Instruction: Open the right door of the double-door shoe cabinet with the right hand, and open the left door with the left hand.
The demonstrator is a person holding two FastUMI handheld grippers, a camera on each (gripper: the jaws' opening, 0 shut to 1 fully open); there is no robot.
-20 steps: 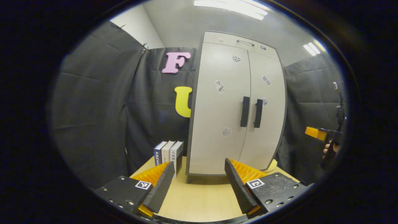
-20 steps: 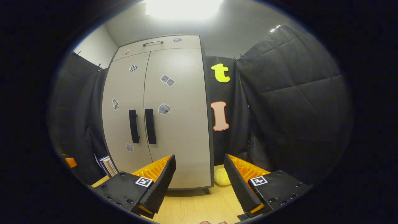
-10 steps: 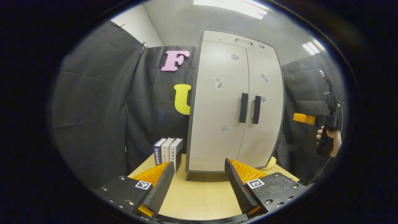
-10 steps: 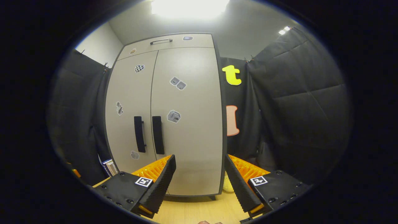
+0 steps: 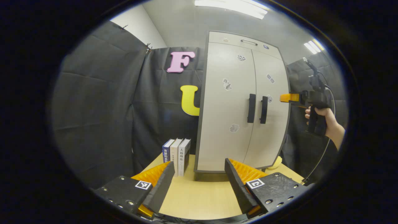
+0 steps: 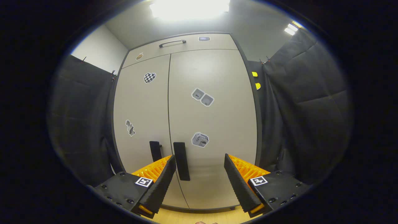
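Observation:
The pale grey double-door shoe cabinet (image 5: 230, 130) stands on the wooden table (image 5: 199, 199), both doors closed. Its two dark vertical handles sit side by side: the left door handle (image 5: 251, 108) and the right door handle (image 5: 264, 109). My left gripper (image 5: 199, 183) is open, low over the table, well short of the cabinet. My right gripper (image 6: 200, 180) is open and close to the right door (image 6: 214, 124). The right door handle (image 6: 181, 161) appears just inside its left finger; whether they touch I cannot tell. In the left gripper view the right gripper (image 5: 287, 98), in a hand (image 5: 323, 119), is level with the handles.
Three books (image 5: 177, 152) stand upright on the table left of the cabinet. A yellow soft thing (image 5: 276, 162) lies at the cabinet's right foot. A drawer with a metal pull (image 6: 172, 43) tops the cabinet. Black cloth walls surround the table.
My right gripper has risen to handle height and moved closer to the cabinet's right door. My left gripper has stayed low over the table, turning slightly left.

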